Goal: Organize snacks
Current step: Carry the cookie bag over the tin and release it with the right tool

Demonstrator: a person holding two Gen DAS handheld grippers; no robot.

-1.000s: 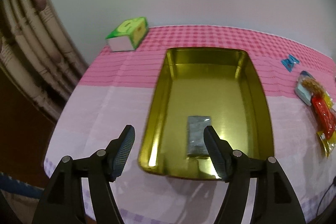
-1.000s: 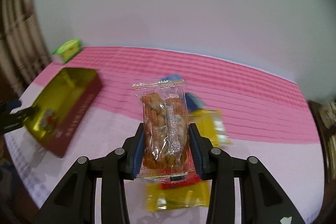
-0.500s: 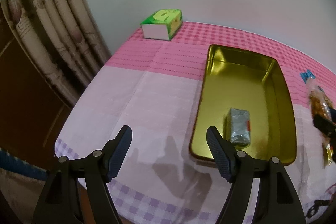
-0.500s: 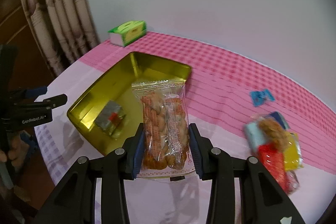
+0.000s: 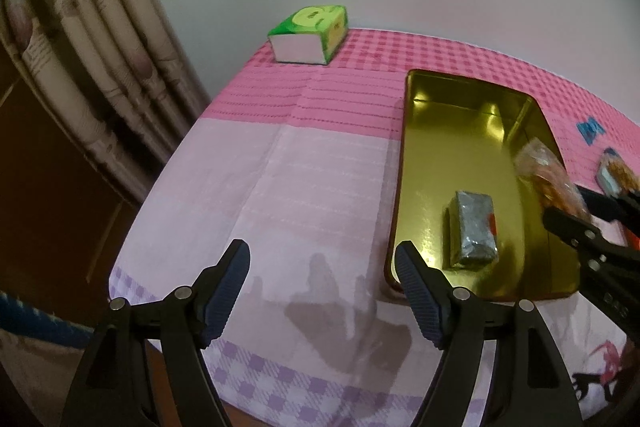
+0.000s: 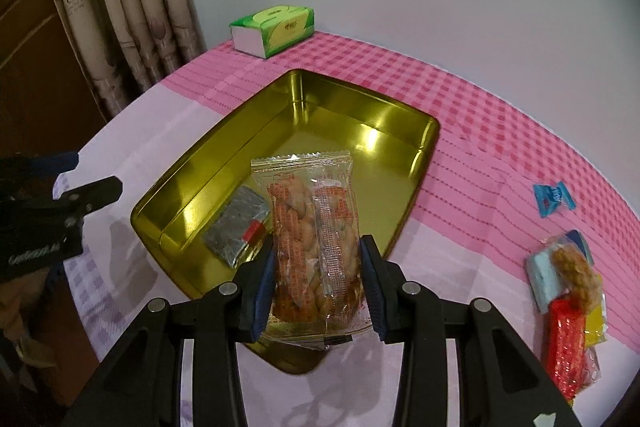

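Pink-and-white checked cloth covers the surface (image 6: 500, 155), pale wall behind, curtain (image 6: 132, 7) at the left. Your right gripper (image 6: 318, 279) has its fingers (image 6: 264, 275) pinching a clear packet of twisted fried snacks (image 6: 316, 239) by its lower part, packet upright between the pads, hanging over the near end of the gold tin tray (image 6: 360, 99). Just beside the packet, lower left, a grey foil-wrapped bar (image 6: 236, 227) already lies on the tray floor. Your left gripper (image 5: 322, 291) has its fingers (image 5: 228, 291) spread with nothing between them, parked over bare cloth just left of the tray's near corner (image 5: 394, 267); the left view catches the right gripper and packet (image 5: 548, 175) coming in over the tray's right rim.

Outward from there: a small blue candy wrapper (image 6: 554, 199) sits alone on the pink check to the right, and a loose pile of snacks (image 6: 568, 299) (light blue, orange, yellow, red packs) waits near the right edge, well apart from the tray. A green tissue box (image 6: 276, 27) stands at the far left corner, not part of the job.

Step in hand, as I read it: delivering the second snack into the tray. Next move calls for lowering the packet so it lands flat on free tray floor right of the foil bar, then spreading the right fingers and backing off. Watch the crinkly bag sticking to a pad.
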